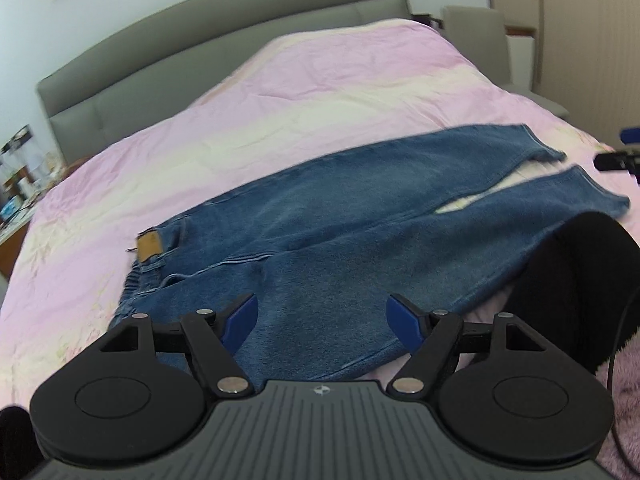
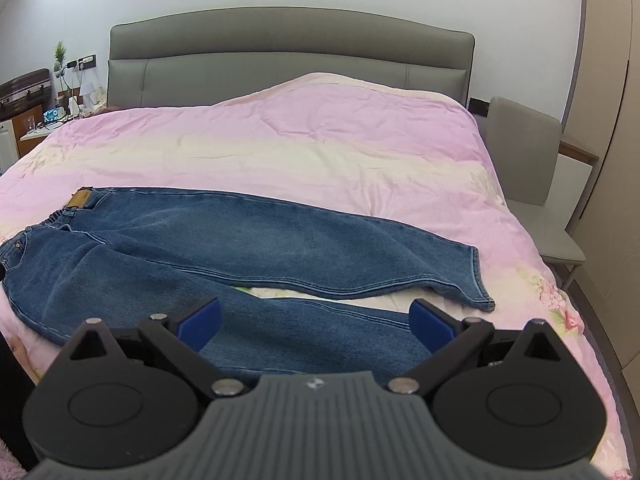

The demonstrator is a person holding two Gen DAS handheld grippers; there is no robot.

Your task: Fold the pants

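Nearest the lens, the right tool (image 2: 315,325) hangs with its blue pads spread wide over the lower part of the near leg of the jeans (image 2: 224,252), gripping nothing. The left tool (image 1: 322,318) is likewise wide open and empty above the seat end. The jeans lie flat across the pink bed (image 2: 320,148), waistband to the left, legs slightly parted toward the right edge.
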